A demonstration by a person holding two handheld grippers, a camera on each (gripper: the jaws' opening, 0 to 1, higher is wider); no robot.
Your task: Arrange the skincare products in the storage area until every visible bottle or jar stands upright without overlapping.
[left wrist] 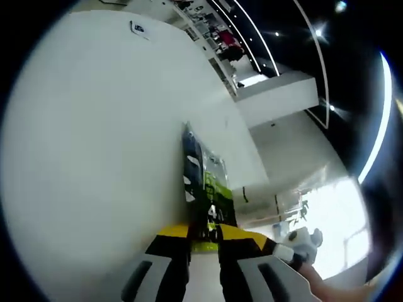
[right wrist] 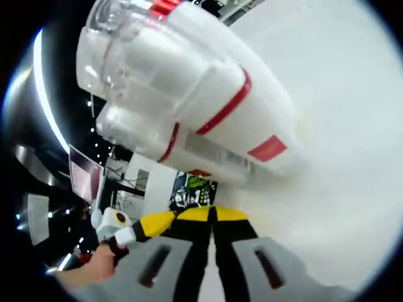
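Note:
Two white bottles with red bands and clear caps, one (right wrist: 208, 75) behind the other (right wrist: 189, 148), loom close in the right gripper view. They stand side by side and touch. Their bases meet the white tabletop (right wrist: 340, 189) and their caps point to the view's upper left. My right gripper (right wrist: 211, 217) sits just below them with its yellow-tipped jaws together and nothing held. In the left gripper view, my left gripper (left wrist: 203, 242) hovers over the white tabletop (left wrist: 94, 157), jaws a narrow gap apart and empty.
A dark and green printed board (left wrist: 201, 179) stands beyond the table's far edge, seen also as a board (right wrist: 192, 189) past the bottles. The other gripper in a hand shows at the side of each view, right one (left wrist: 302, 244), left one (right wrist: 112, 228).

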